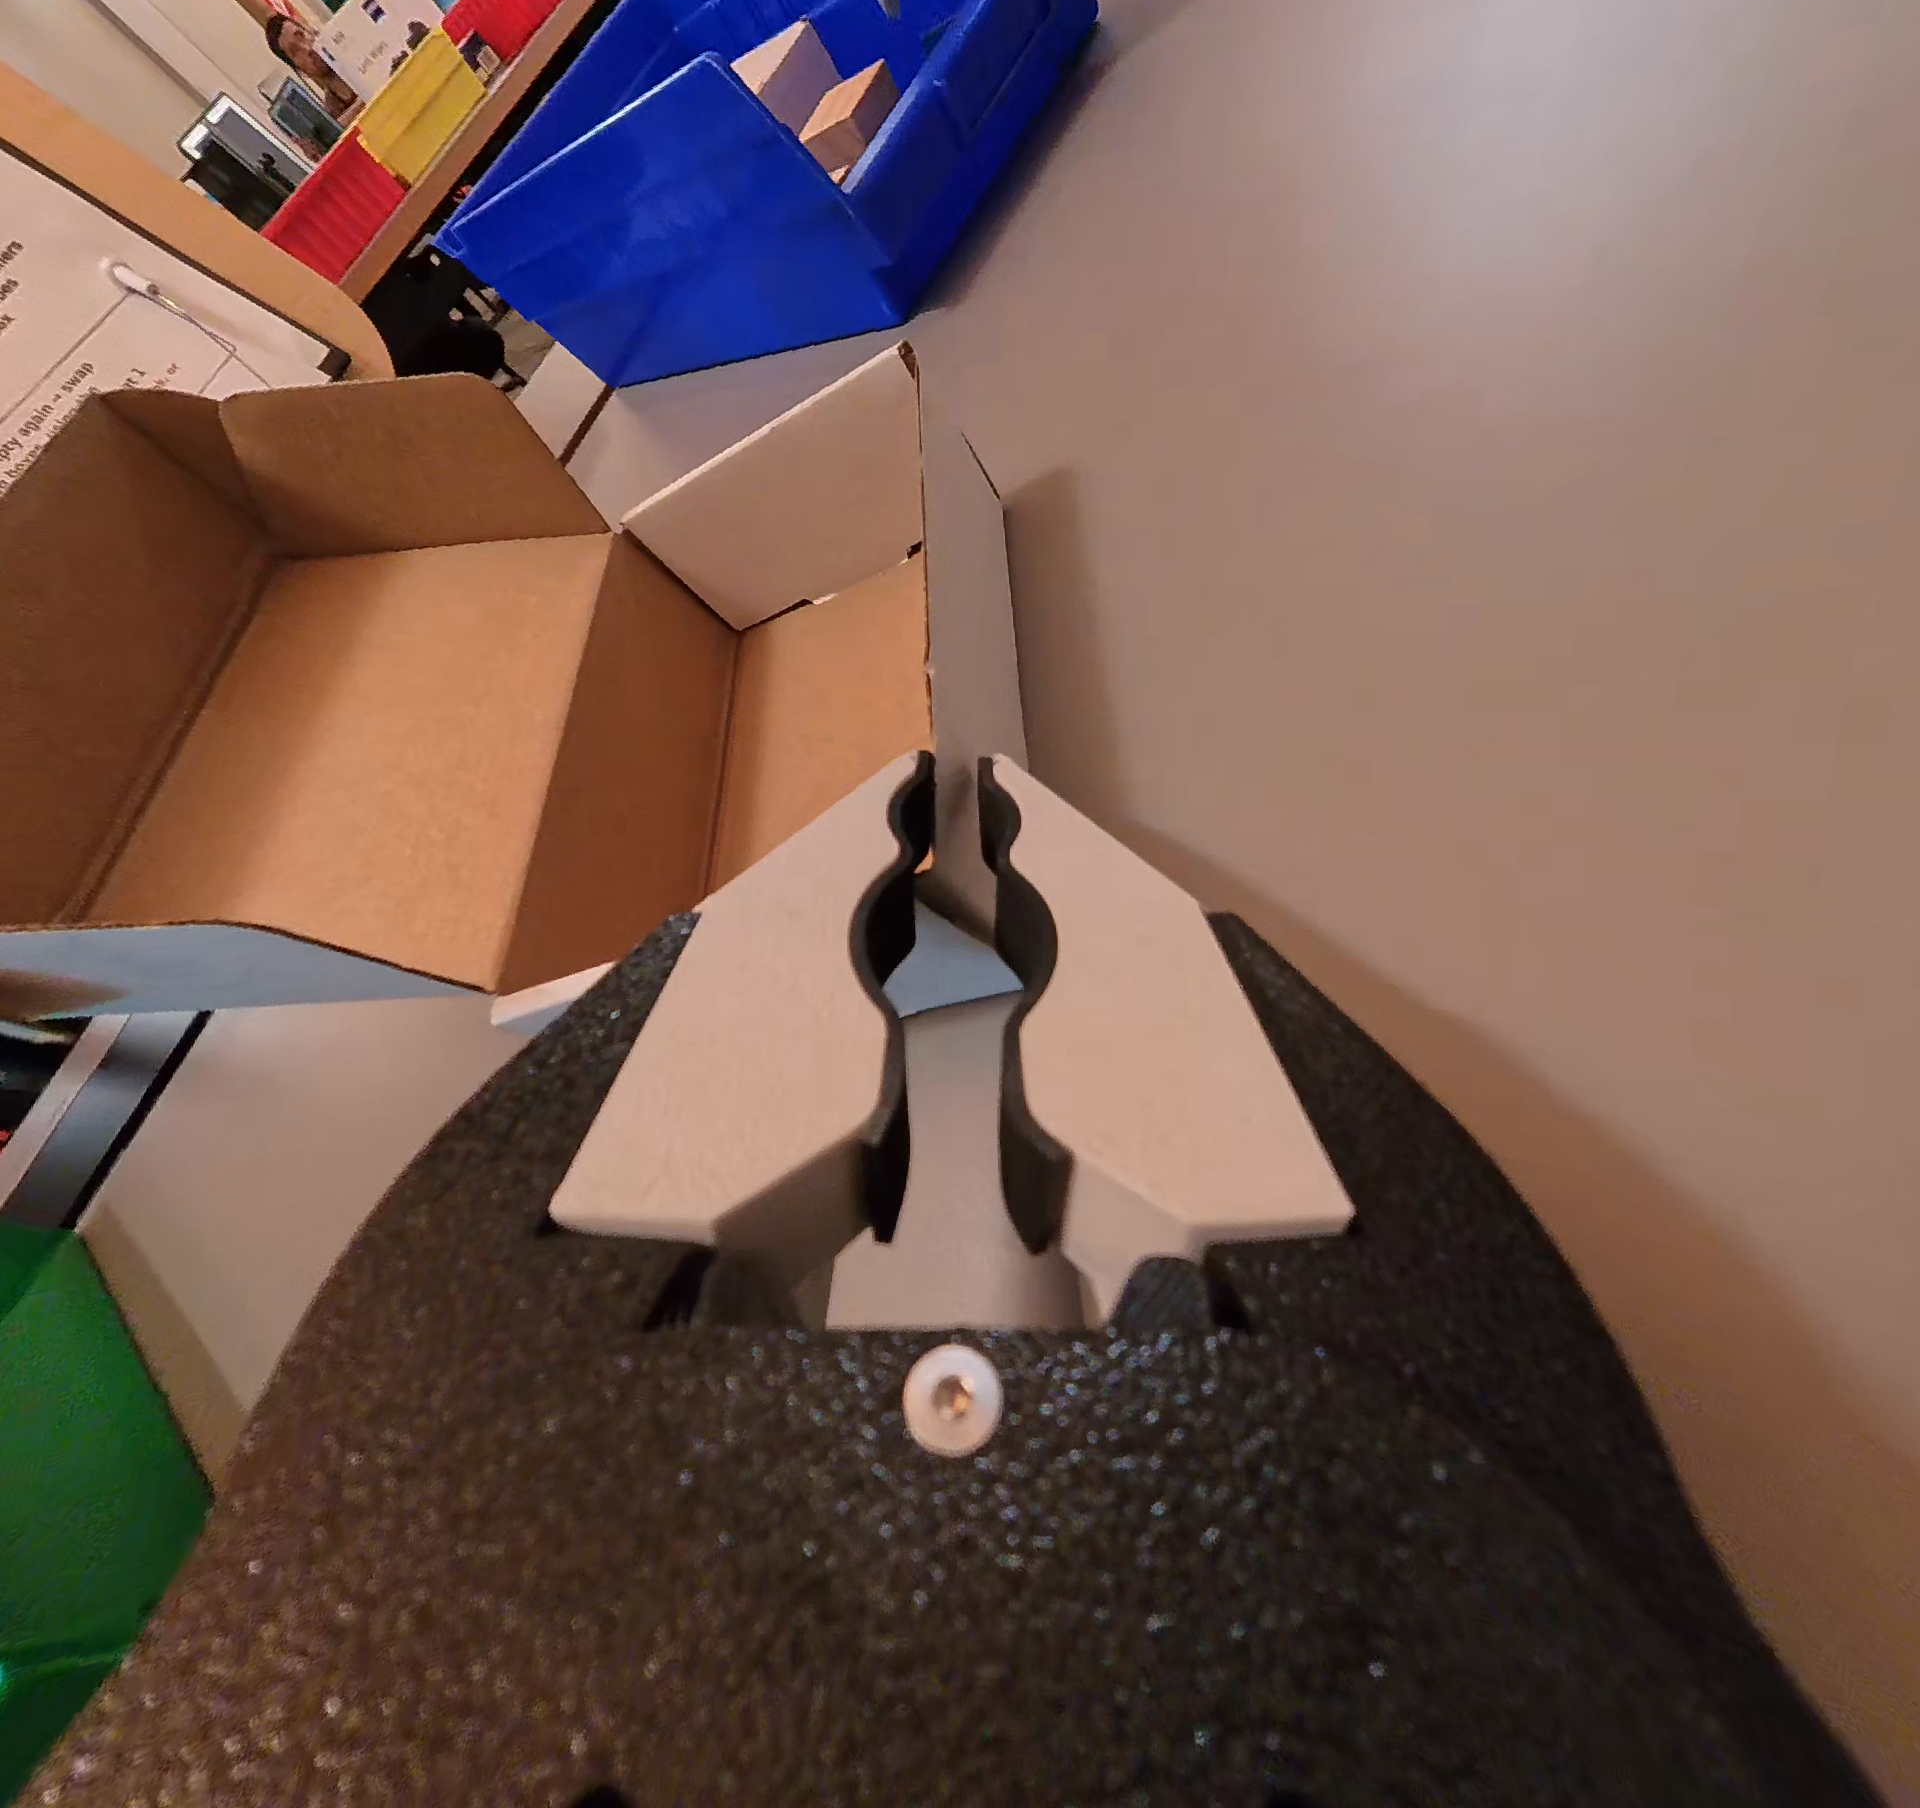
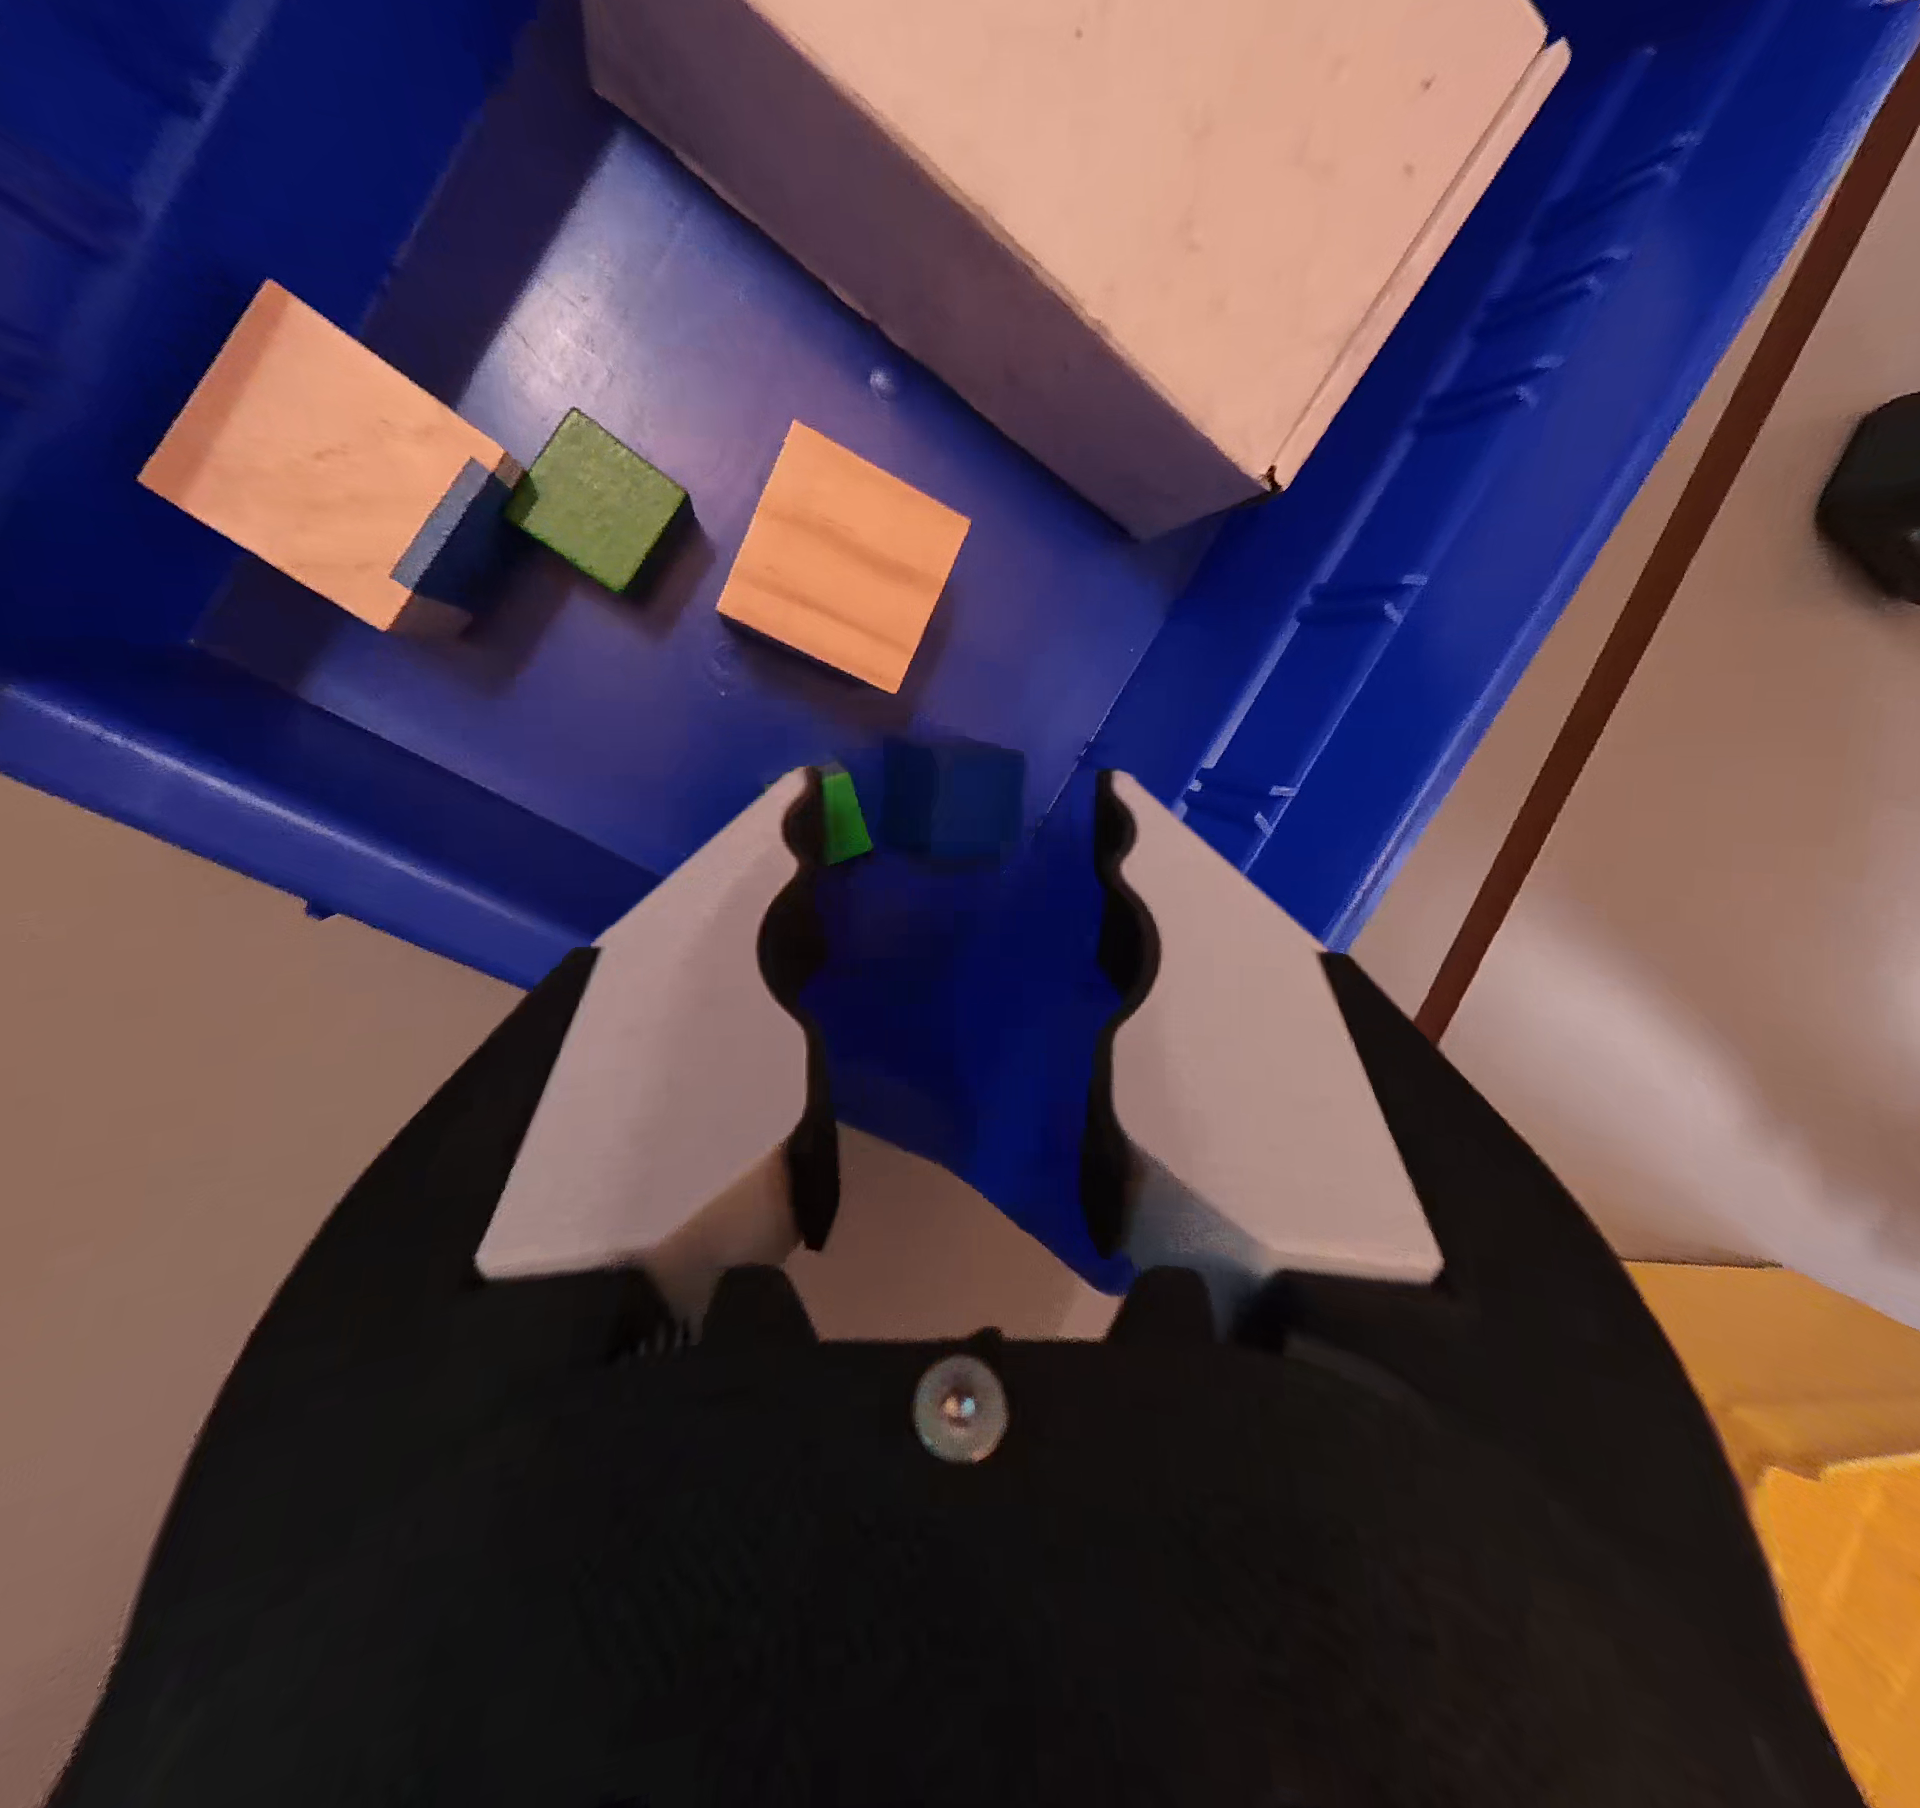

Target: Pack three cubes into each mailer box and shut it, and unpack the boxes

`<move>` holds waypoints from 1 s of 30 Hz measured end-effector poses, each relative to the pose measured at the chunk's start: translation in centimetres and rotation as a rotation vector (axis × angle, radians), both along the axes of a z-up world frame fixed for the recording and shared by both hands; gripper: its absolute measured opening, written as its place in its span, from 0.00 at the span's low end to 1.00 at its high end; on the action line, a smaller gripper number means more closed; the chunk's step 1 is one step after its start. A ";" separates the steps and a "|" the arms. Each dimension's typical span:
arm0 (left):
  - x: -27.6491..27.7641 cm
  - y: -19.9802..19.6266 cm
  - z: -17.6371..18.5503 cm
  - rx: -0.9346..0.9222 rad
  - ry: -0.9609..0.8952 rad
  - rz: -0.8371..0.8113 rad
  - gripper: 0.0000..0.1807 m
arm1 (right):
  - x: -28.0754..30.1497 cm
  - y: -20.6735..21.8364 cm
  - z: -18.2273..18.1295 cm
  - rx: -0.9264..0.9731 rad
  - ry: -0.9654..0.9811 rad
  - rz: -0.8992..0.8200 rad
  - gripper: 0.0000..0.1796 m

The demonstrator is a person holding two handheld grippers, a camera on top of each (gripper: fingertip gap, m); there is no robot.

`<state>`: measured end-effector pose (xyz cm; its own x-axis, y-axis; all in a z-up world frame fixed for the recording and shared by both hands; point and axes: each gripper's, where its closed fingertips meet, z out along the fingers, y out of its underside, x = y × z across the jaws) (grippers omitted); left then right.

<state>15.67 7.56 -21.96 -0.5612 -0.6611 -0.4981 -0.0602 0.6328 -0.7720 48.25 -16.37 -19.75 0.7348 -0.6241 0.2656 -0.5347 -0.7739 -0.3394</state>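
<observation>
In the left wrist view my left gripper [image 1: 956, 771] is shut on the upright white side flap [image 1: 971, 605] of an open, empty mailer box [image 1: 416, 709]. In the right wrist view my right gripper [image 2: 951, 792] is open above the near corner of a blue bin [image 2: 1351, 719]. A small blue cube [image 2: 956, 797] lies between its fingertips, and a small green cube [image 2: 844, 818] lies by the left fingertip. Farther in the bin are two wooden cubes [image 2: 312, 459] [image 2: 844, 558], a green cube [image 2: 601, 501], a blue cube [image 2: 457, 553] against the left wooden one, and a closed white mailer box [image 2: 1060, 169].
Blue bins [image 1: 727, 231] with wooden cubes [image 1: 842, 111] stand beyond the open box on the grey table [image 1: 1455, 615]. Red and yellow bins [image 1: 416, 106] sit on a far table. A green thing [image 1: 73, 1446] lies at lower left. A yellow thing [image 2: 1829, 1509] is at lower right of the right wrist view.
</observation>
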 end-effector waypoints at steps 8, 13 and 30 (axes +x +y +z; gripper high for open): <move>0.0 0.0 0.0 0.003 -0.003 0.000 0.03 | -13.1 12.0 5.0 0.176 -0.020 0.497 0.28; 0.0 0.0 0.0 0.000 0.000 -0.002 0.03 | -27.1 22.8 2.8 0.181 -0.138 1.259 0.36; -0.1 0.2 -0.1 0.007 -0.005 0.007 0.04 | -30.8 29.2 -2.5 -0.018 0.141 1.594 0.29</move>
<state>15.57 7.81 -22.02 -0.5542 -0.6612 -0.5056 -0.0608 0.6379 -0.7677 17.46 12.82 -22.25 0.6209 0.7712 0.1406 0.7609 -0.5498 -0.3445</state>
